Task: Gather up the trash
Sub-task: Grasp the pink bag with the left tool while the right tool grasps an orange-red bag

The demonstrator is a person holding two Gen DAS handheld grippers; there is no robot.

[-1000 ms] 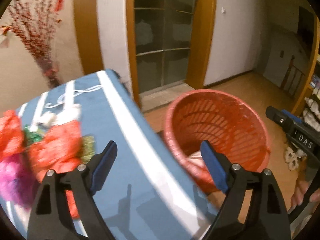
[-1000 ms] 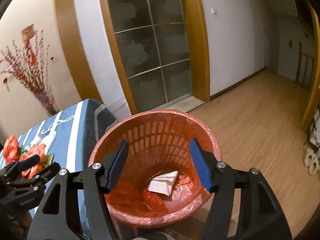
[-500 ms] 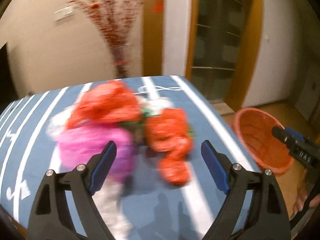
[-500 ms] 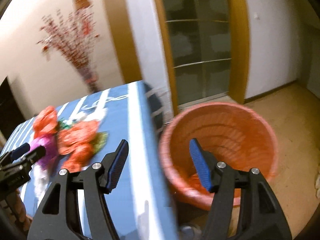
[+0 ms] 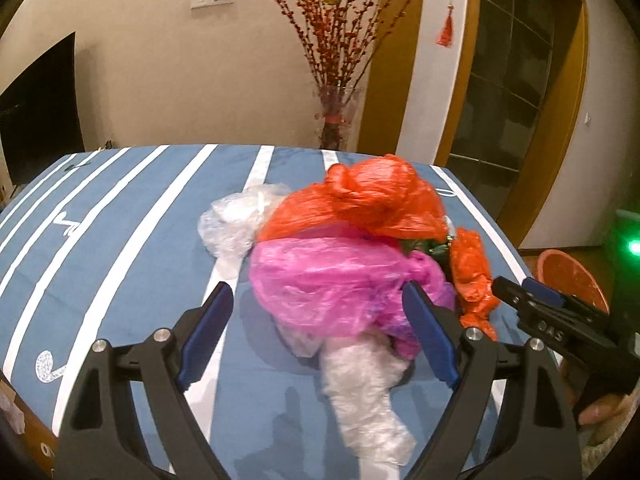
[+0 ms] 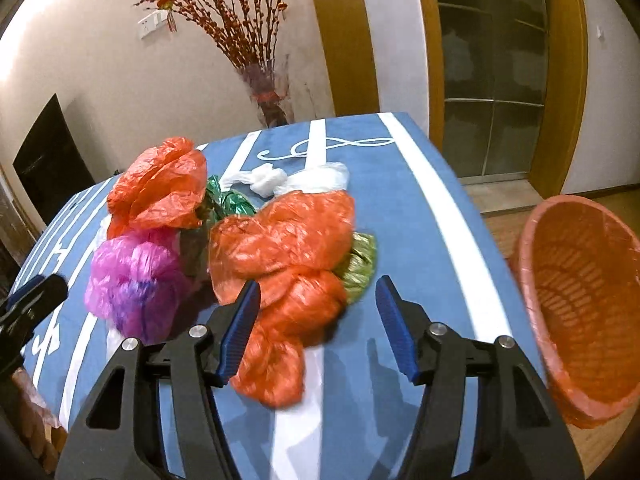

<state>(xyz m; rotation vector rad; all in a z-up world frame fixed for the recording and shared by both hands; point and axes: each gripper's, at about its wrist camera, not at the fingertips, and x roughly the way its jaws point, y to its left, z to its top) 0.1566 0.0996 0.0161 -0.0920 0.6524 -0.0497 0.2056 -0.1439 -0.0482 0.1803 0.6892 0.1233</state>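
Observation:
A heap of crumpled plastic bags lies on the blue striped table (image 5: 120,240). My left gripper (image 5: 316,288) is open wide over the near side of the pink bag (image 5: 332,276), and a clear bag (image 5: 360,392) lies under its fingers. A big orange bag (image 5: 372,204) sits behind the pink one. My right gripper (image 6: 318,284) hovers at a second orange bag (image 6: 280,240). Its jaws are closing with the bag's lower end between them, and the pads are not pressing on it. An orange mesh basket (image 6: 524,264) stands right of the table.
Green wrappers (image 6: 228,200), an olive wrapper (image 6: 360,264) and a white bag (image 6: 308,178) lie in the heap. A vase of red branches (image 5: 336,120) stands behind the table, a dark screen (image 5: 36,112) at the left, and glass doors (image 6: 492,80) at the right.
Both views swung left, from the basket to the heap on the table. The bags now sit right at both grippers' fingers. The right jaws stand slightly narrower.

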